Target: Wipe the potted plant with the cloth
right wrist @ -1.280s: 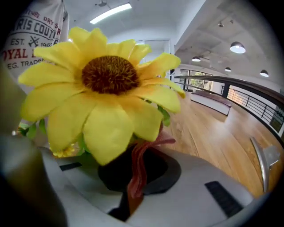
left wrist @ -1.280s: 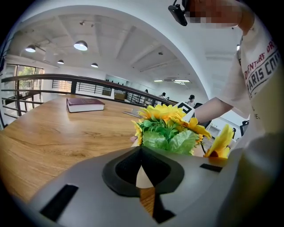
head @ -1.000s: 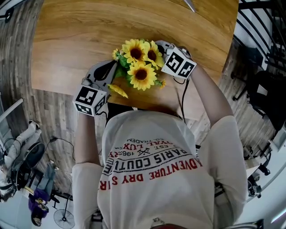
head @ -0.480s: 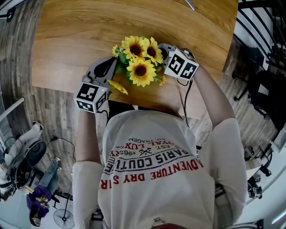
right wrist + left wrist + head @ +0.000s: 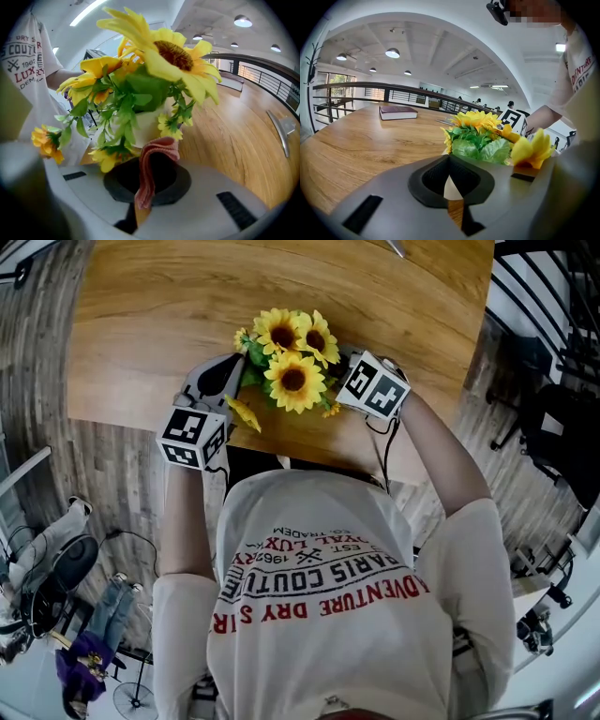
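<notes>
The potted plant (image 5: pixel 292 352), a bunch of yellow sunflowers with green leaves in a white pot (image 5: pixel 145 124), stands near the table's front edge. My right gripper (image 5: pixel 345 360) is at its right side, shut on a folded pink cloth (image 5: pixel 152 164). The cloth's top fold is right at the pot, under the low leaves. At the plant's left my left gripper (image 5: pixel 239 373) is shut with nothing seen between its jaws. Its tips (image 5: pixel 451 180) point at the pot's base, which the gripper body mostly hides. The flowers cover the pot in the head view.
The wooden table (image 5: pixel 187 296) stretches away beyond the plant. A dark book (image 5: pixel 397 112) lies far back on it and a metal tool (image 5: pixel 281 129) to the right. The front edge is close below both grippers. A black railing (image 5: pixel 553 296) runs at the right.
The right gripper with the cloth has slid along the plant's right side toward the table's front edge and rolled a little. The left gripper has kept its place.
</notes>
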Action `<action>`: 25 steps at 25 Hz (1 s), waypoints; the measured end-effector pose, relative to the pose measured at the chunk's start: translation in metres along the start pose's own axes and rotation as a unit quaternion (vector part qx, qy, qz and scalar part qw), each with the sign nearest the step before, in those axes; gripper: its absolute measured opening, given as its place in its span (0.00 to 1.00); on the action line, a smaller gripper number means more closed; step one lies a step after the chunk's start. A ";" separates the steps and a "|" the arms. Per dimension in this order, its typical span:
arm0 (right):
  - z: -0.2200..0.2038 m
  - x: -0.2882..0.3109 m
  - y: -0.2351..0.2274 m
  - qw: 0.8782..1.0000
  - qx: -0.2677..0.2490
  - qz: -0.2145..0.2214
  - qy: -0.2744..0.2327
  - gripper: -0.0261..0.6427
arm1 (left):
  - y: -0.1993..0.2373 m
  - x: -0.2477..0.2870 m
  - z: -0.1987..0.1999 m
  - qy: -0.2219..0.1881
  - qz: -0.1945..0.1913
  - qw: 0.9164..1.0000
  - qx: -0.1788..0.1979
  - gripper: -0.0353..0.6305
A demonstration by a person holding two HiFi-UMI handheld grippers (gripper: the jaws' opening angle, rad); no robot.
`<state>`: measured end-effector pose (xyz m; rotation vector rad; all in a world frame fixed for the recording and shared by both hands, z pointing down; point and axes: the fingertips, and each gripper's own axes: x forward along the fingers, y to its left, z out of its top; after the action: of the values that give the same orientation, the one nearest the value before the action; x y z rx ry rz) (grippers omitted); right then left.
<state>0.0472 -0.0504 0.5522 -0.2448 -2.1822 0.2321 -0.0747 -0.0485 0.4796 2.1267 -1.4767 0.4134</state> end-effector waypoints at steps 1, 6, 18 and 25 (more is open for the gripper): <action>-0.002 0.000 0.003 1.000 0.007 0.003 0.003 0.09 | 0.000 0.000 0.000 -0.001 0.002 1.000 -0.001 0.08; -0.014 -0.008 0.013 0.999 0.029 -0.015 0.004 0.09 | 0.001 0.001 -0.002 -0.008 0.010 1.000 -0.003 0.08; -0.017 -0.101 -0.033 0.962 0.124 -0.238 -0.054 0.09 | 0.000 -0.031 0.024 -0.046 0.082 0.995 0.035 0.08; 0.045 -0.152 -0.036 0.936 0.108 -0.311 -0.127 0.09 | -0.014 -0.059 0.055 -0.090 0.082 0.990 0.065 0.08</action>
<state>0.0950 -0.1281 0.4178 0.6290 -2.3425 0.1431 -0.0847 -0.0306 0.4004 2.1986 -1.7798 0.3956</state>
